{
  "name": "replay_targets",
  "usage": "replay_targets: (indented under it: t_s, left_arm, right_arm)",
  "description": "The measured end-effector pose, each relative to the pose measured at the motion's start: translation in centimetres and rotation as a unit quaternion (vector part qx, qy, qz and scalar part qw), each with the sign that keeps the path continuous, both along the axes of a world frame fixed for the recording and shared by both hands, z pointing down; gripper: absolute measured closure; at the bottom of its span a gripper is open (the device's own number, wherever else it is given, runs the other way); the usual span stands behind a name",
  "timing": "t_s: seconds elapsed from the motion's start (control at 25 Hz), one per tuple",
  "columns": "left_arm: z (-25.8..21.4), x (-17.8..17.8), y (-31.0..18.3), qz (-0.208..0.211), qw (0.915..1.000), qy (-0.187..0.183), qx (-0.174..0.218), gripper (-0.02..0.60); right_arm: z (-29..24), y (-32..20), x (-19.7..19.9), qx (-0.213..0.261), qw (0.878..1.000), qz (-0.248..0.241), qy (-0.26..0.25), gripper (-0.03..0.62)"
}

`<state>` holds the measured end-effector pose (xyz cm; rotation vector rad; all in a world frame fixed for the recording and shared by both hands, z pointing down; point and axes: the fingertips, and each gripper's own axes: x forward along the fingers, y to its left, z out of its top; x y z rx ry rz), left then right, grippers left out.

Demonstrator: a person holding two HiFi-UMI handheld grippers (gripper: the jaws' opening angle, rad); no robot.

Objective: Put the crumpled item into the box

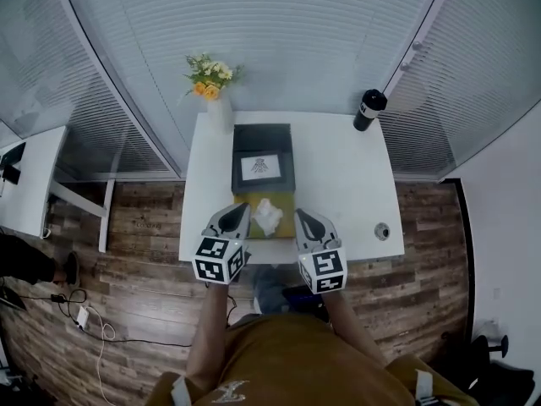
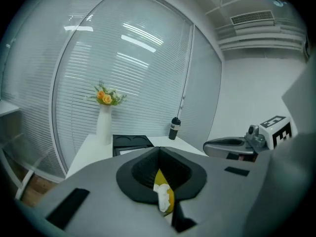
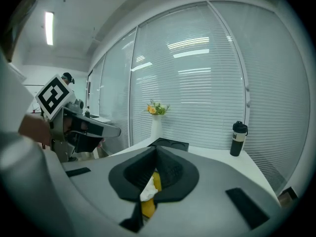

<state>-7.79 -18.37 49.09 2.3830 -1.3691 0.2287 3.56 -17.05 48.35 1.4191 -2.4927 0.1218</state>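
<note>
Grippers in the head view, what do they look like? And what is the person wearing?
The left gripper and right gripper are grey and pointed, with black pads inside. Each carries a white cube with black square markers. The person wears a brown top.

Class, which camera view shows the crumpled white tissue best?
The head view: the tissue lies whole on the yellow mat in front of the dark box, between the left gripper and right gripper. Each gripper view shows only a sliver of it, through a gap in its shut jaws.
</note>
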Motion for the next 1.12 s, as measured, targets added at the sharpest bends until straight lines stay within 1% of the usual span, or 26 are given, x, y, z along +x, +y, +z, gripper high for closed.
replay_targets:
  t_s: [0.08,0.2,0.36,0.48,0.68,1.12]
  left_arm:
    - [-0.7,-0.7,0.2,-0.013,0.9998,0.007,0.011,0.557]
    - [-1.5,-1.3,0.6,-0.025,0.9994,0.005,0.024,0.557]
    - [-1.9,-1.4,1.1,-0.021,0.9994,0.009,0.027,0.557]
    - [-1.9,-1.3,1.3,-0.019,0.9994,0.006,0.028,0.557]
    - [-2.7,-1.7,1.5,-0.03,0.9984,-0.004,0.047,0.558]
    - [-2.9,-2.5,1.4,-0.038,0.998,0.004,0.051,0.557]
  right_arm:
    - [-0.6,0.3,-0.1,0.011,1.0,0.002,0.001,0.582]
    - [-1.1,0.8,-0.2,0.019,1.0,0.003,0.003,0.582]
    - [-1.5,1.2,-0.3,0.024,1.0,0.004,0.005,0.582]
    - [-1.6,1.4,-0.4,0.024,1.0,0.003,0.005,0.582]
    - [-1.8,1.5,-0.5,0.027,1.0,0.003,0.006,0.582]
    - [-1.9,1.6,-1.0,0.026,1.0,-0.003,0.011,0.582]
